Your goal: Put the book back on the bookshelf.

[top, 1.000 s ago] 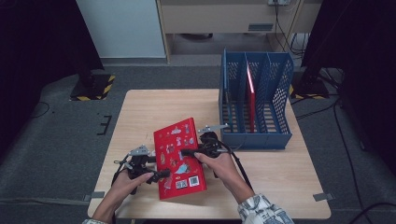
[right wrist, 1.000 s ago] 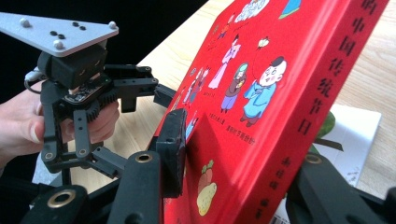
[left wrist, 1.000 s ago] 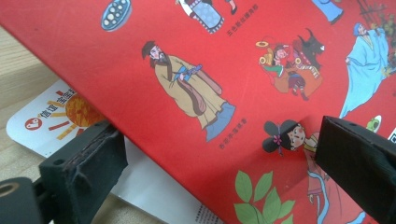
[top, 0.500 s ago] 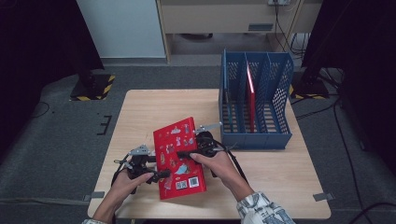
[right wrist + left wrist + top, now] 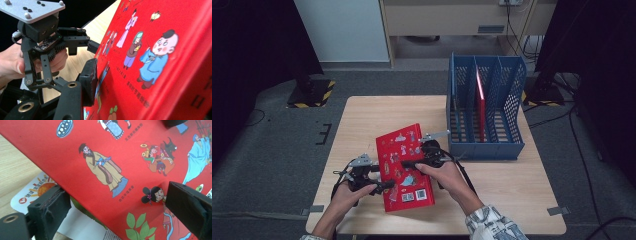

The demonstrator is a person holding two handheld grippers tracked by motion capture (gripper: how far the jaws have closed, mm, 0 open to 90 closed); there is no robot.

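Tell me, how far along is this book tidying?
One red book already stands upright in the blue rack. A second red picture book is in hand: its cover is lifted off the table, with the left hand-held gripper at its left edge, jaws either side of the cover, and the right hand-held gripper on top. Left to do, probably: lift it and stand it in the rack.

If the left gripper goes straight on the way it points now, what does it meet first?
Most likely the red book: the left gripper has its jaws either side of the raised cover's edge, so the cover lies straight ahead.
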